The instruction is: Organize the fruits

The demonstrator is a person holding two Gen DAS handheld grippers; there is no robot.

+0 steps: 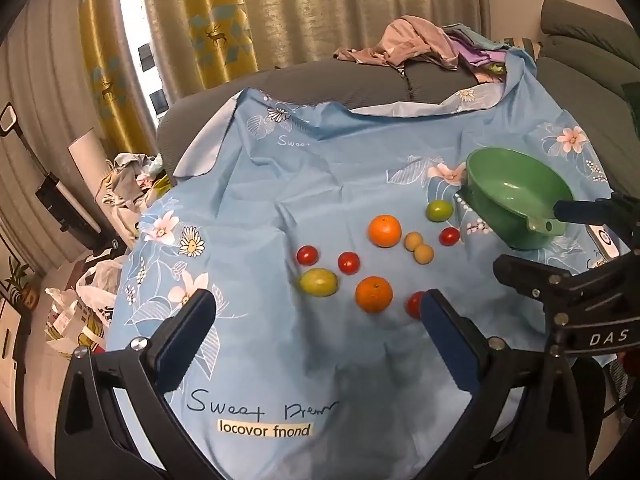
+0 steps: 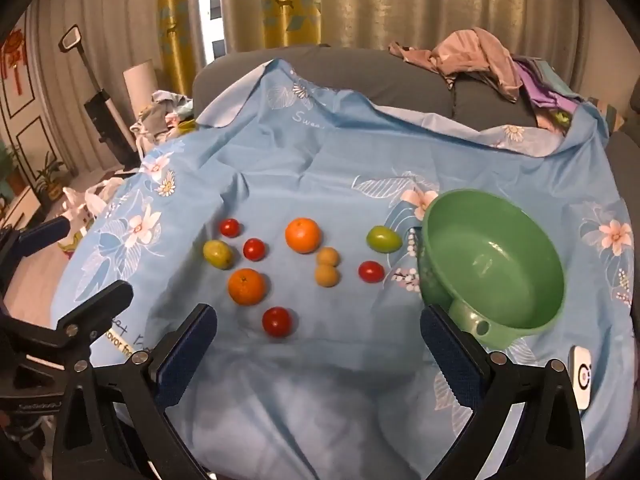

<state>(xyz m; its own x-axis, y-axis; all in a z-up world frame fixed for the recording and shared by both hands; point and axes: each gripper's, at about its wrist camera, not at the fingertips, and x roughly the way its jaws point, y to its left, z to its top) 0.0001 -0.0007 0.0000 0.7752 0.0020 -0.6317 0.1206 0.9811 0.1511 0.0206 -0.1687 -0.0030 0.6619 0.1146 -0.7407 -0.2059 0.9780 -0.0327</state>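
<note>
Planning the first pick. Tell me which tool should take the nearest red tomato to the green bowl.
Right. The right tool is open with the nearest red tomato just ahead between its fingers, and the green bowl lies on its side. The left tool sits farther from the bowl.

Blue floral sheet point(image 2: 320, 168) — clothes pile point(image 2: 476, 60) behind.

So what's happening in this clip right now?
Nothing is picked up yet. Both the left gripper and right gripper hover open above the blue floral cloth. Oranges, red tomatoes and greenish fruits, like the nearest red tomato, lie loose beside the empty green plastic bowl.
</note>
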